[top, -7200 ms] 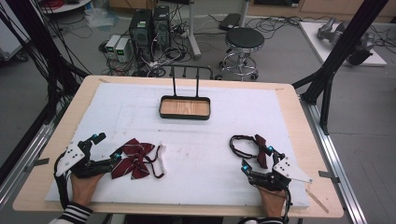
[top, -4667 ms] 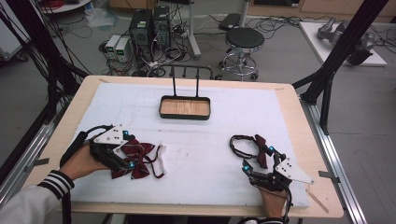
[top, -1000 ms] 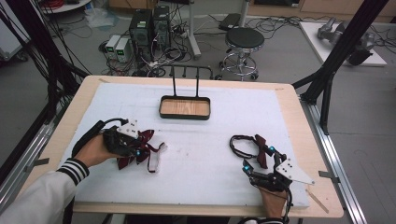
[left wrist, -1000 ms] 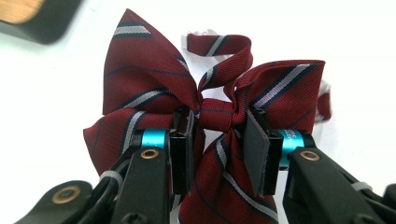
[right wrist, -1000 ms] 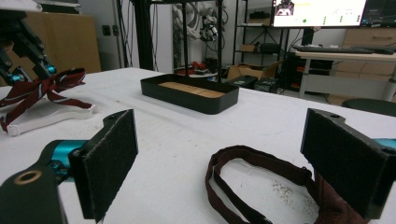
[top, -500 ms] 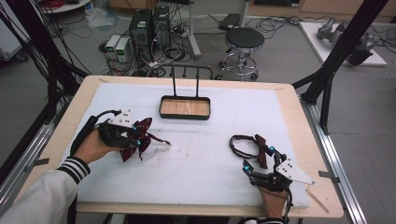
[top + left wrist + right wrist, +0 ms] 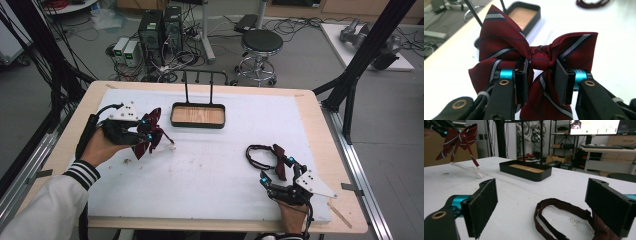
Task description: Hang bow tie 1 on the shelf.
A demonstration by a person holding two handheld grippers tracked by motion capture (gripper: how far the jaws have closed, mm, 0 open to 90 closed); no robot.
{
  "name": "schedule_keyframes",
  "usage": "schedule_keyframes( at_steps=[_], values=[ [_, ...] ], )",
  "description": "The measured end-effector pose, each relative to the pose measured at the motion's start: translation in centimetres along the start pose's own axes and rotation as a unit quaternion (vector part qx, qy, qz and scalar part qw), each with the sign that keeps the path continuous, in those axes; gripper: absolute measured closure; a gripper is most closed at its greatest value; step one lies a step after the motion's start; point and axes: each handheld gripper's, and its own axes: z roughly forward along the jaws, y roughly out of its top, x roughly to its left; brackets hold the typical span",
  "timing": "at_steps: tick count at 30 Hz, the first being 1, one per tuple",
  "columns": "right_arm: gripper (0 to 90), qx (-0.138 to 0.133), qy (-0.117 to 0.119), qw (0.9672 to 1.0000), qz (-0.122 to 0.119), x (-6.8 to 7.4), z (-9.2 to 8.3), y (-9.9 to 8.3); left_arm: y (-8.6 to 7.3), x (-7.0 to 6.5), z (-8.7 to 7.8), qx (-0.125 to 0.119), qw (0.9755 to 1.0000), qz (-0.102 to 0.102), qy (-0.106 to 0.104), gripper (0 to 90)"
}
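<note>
Here we hold the striped bow tie (image 7: 536,60) by its knot in our left gripper (image 7: 541,80), lifted above the left part of the worktop (image 7: 210,170), near the black tray (image 7: 198,115). Our right gripper (image 7: 541,202) rests wide apart at the near right, the second bow tie (image 7: 278,159) just beyond it.

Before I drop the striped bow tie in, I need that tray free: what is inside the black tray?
The black tray holds nothing loose; its wooden floor shows bare in the high view. In the right gripper view its near wall hides part of that floor.
</note>
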Motion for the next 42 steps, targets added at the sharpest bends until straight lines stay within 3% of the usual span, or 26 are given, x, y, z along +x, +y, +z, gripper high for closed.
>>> schedule_keyframes(
  at_steps=[15, 28, 33, 42],
  values=[
    [10.2, -0.001, 0.0, 1.0, -0.001, 0.0, 0.0, 0.0, 2.5, 1.6, -0.3, -0.055, 0.9977, -0.014, 0.037, 65.7],
    [10.2, -0.001, 0.001, 1.0, -0.001, 0.0, 0.0, 0.0, 4.2, 3.7, 0.3, -0.074, 0.9947, -0.032, 0.064, 65.7],
    [10.2, -0.002, 0.0, 1.0, 0.0, 0.0, 0.0, 0.0, 4.9, 4.8, 0.5, -0.09, 0.9921, -0.047, 0.075, 65.7],
    [10.2, -0.002, 0.0, 1.0, -0.001, 0.0, 0.0, 0.0, 6.3, 6.6, 0.8, -0.099, 0.99, -0.049, 0.088, 65.7]
  ],
)
